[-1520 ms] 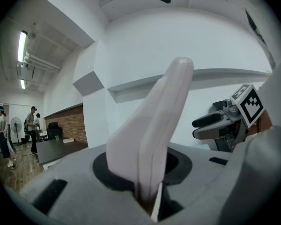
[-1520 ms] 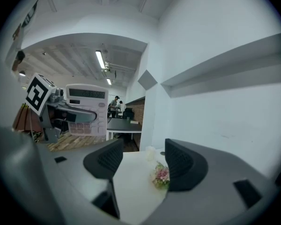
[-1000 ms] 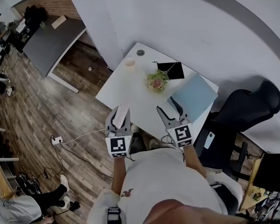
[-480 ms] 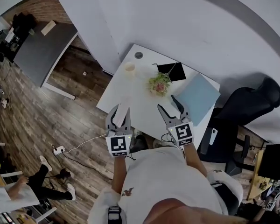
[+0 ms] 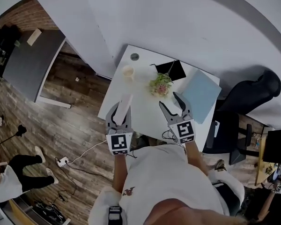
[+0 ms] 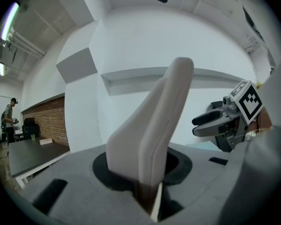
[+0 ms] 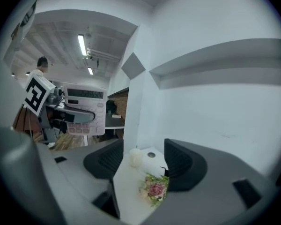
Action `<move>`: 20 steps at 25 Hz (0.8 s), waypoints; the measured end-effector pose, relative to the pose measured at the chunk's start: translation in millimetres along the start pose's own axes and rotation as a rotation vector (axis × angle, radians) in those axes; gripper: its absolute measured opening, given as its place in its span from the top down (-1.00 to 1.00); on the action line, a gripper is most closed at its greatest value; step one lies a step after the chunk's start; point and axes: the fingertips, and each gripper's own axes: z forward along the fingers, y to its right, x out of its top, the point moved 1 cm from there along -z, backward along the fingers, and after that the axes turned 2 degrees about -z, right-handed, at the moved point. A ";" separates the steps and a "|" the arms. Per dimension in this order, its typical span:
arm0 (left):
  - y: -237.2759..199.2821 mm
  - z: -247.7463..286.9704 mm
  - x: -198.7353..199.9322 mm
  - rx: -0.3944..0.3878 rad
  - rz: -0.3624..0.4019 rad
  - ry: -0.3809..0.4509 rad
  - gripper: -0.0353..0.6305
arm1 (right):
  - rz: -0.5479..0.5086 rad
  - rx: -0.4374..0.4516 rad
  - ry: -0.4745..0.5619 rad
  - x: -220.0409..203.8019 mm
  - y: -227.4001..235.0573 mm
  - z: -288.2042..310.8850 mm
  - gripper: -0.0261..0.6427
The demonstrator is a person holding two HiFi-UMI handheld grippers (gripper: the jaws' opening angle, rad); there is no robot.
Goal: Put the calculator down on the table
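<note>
Your left gripper (image 5: 120, 112) hid the near end of the calculator (image 5: 124, 102), and its own view showed you only the thin edge. The small round thing (image 5: 134, 57) at the table's (image 5: 145, 114) far left corner was too small to name. The picture's left edge cut off a person (image 5: 11, 179).

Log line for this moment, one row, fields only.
left gripper: shut on calculator | right gripper: open, empty | calculator: held up, not yet on table
</note>
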 end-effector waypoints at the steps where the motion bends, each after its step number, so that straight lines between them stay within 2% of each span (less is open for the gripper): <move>1: -2.9 5.0 -0.6 -0.017 0.000 0.001 0.57 | 0.001 -0.017 -0.006 0.0 1.5 2.1 0.10; 11: -3.3 53.5 -16.9 -0.203 -0.017 -0.025 0.57 | 0.034 -0.166 -0.111 -20.8 17.2 7.3 0.10; 20: 19.5 78.4 -55.5 -0.335 -0.061 -0.109 0.57 | 0.067 -0.218 -0.206 -54.1 22.6 2.7 0.10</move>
